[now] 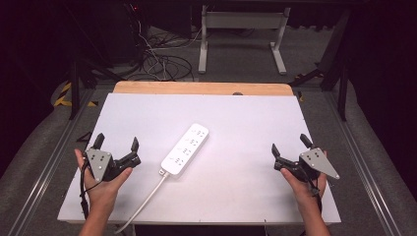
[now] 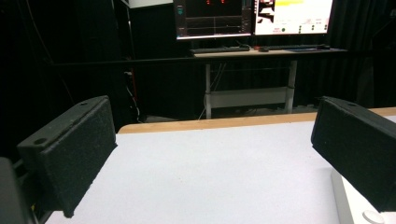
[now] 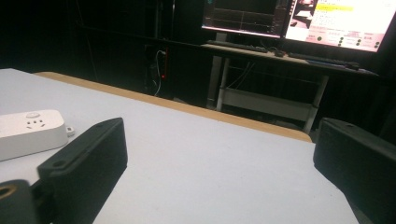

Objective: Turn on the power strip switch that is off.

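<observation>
a white power strip (image 1: 185,150) lies on the white tabletop (image 1: 246,123) a little left of centre, set diagonally, its white cord (image 1: 145,201) running off the near edge. the left gripper (image 1: 117,146) is held in the person's left hand (image 1: 101,184) near the left edge, jaws wide apart with nothing between them, just beside the strip's cord end. the right gripper (image 1: 291,144) is held in the right hand (image 1: 307,184) near the right edge, well apart from the strip, jaws also spread and empty. beyond the tabletop stand a desk (image 2: 261,51) and lit monitors (image 2: 254,16).
</observation>
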A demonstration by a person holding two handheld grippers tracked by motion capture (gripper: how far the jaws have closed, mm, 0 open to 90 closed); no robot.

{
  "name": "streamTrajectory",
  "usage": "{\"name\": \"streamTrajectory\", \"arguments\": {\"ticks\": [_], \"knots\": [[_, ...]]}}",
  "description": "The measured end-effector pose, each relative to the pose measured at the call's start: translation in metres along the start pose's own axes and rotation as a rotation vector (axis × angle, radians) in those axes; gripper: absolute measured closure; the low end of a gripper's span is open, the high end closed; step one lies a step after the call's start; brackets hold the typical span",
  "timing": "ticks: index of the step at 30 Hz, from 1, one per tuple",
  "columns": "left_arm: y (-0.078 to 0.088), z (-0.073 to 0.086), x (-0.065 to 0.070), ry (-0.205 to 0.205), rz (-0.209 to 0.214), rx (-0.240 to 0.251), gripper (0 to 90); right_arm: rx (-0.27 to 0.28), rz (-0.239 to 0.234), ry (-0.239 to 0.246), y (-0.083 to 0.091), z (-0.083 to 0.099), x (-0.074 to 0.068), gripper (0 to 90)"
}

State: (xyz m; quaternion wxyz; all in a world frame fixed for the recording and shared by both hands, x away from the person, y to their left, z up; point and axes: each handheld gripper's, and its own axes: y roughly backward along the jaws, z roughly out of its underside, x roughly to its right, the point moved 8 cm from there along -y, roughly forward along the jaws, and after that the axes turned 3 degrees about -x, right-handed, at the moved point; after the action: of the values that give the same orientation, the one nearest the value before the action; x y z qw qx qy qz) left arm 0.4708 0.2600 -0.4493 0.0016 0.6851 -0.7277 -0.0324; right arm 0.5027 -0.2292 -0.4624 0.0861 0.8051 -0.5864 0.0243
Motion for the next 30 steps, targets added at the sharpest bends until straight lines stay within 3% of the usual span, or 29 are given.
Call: {"name": "streamTrajectory", "arguments": {"ticks": [10, 24, 30], "knots": [[-0.001, 0.002, -0.0046, 0.016, -0.011, -0.003, 0.6, 0.004, -0.021, -0.003, -0.0006, -0.0002, -0.0021, 0.9], [0.0007, 0.0019, -0.0066, 0.032, -0.005, 0.0, 1.9, -0.003, -0.013, -0.004, 0.0015, -0.0005, -0.0017, 2.2], [-0.0002, 0.0026, -0.0056, 0.019, -0.001, -0.005, 2.2, -0.007, -0.01, -0.001, 0.0017, 0.0003, -0.0017, 2.5]]}}
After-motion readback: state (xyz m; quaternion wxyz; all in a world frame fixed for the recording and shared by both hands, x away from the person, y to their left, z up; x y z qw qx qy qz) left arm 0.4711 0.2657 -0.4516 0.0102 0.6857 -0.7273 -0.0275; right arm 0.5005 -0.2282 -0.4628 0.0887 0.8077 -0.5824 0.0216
